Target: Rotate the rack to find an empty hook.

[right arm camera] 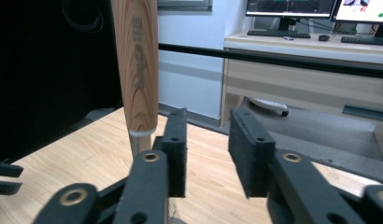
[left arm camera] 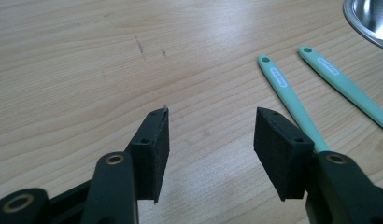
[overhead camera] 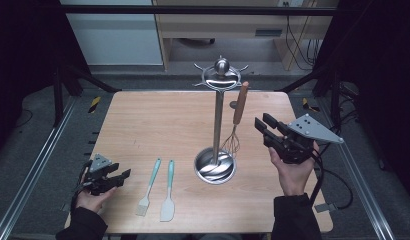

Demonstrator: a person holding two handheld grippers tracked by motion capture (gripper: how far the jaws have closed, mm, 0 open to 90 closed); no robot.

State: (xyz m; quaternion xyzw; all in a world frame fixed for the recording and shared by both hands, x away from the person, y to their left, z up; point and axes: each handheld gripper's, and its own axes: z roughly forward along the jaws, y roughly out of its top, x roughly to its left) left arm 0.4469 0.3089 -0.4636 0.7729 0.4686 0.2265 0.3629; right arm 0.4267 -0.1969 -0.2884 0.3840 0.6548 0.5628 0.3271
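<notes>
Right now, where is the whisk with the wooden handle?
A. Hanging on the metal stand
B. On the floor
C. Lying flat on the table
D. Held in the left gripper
A: the whisk hangs from the top of the metal stand, wires down over the stand's round base.

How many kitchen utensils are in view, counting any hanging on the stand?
3. A whisk with a wooden handle hangs on the metal stand. A teal-handled brush and a teal-handled spatula lie side by side on the table, left of the stand's base.
</notes>
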